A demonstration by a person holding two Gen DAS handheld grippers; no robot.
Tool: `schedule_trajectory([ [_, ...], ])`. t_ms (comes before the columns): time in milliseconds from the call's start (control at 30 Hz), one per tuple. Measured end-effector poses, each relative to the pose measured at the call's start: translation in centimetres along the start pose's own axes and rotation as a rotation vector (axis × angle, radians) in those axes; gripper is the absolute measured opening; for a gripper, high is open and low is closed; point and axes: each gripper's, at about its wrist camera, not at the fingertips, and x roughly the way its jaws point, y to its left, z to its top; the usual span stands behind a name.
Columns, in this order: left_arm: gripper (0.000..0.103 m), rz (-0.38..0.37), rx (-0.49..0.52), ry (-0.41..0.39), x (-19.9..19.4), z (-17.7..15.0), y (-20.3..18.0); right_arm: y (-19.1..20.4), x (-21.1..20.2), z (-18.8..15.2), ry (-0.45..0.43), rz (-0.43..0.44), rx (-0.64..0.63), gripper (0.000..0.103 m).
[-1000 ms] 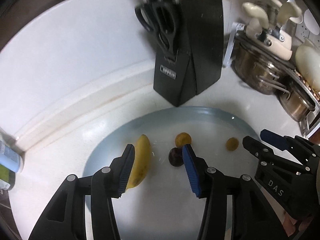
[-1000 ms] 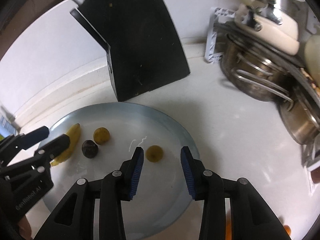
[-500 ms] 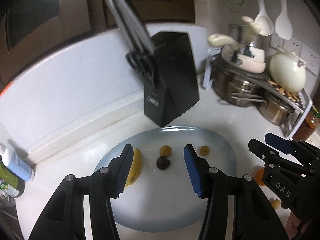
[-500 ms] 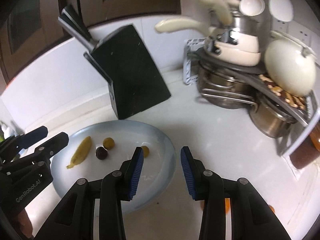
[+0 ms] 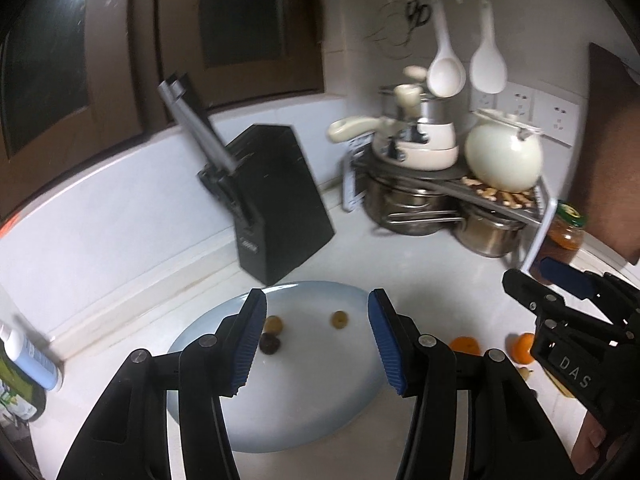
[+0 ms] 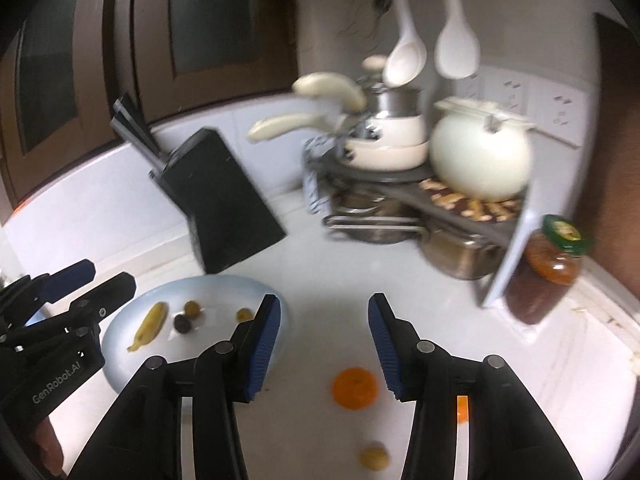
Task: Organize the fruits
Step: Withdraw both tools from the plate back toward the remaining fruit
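A pale blue plate (image 6: 120, 344) lies on the white counter, also in the left wrist view (image 5: 312, 408). On it lie a banana (image 6: 149, 330), a dark round fruit (image 6: 182, 323) (image 5: 269, 345) and two small yellow-brown fruits (image 6: 192, 307) (image 6: 244, 314). On the counter right of the plate lie an orange (image 6: 355, 388) (image 5: 464, 345), a second orange (image 5: 522, 347) and a small yellow fruit (image 6: 374, 456). My left gripper (image 5: 318, 342) is open above the plate. My right gripper (image 6: 324, 346) is open above the orange.
A black knife block (image 5: 276, 208) stands behind the plate. A rack with steel pots (image 5: 412, 200), cream pans and a white kettle (image 5: 502, 156) fills the back right corner. A jar (image 6: 554, 264) stands beside it. A bottle (image 5: 24, 352) stands at the left.
Both grippers have pulled back and up from the plate, and both stay open. The right gripper has swung to the right, so the oranges on the counter have come into view.
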Motion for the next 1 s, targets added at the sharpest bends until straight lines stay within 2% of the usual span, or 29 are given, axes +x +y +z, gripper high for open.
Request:
schedule_trajectory([
  [333, 0.055, -0.088, 0.052, -0.069, -3.4, 0.4, -4.4, -4.3, -4.3, -1.1, -0.033, -0.062, 0.066, 0.047],
  [567, 0.057, -0.121, 0.098, -0.103, -5.0, 0.3, -7.0, -6.8, -6.9, -2.0, -0.059, -0.112, 0.093, 0.047],
  [1000, 0.057, -0.202, 0.156, -0.078, -4.8, -1.1, -11.2, -11.0, -9.5, -3.9, -0.069, -0.218, 0.142, 0.047],
])
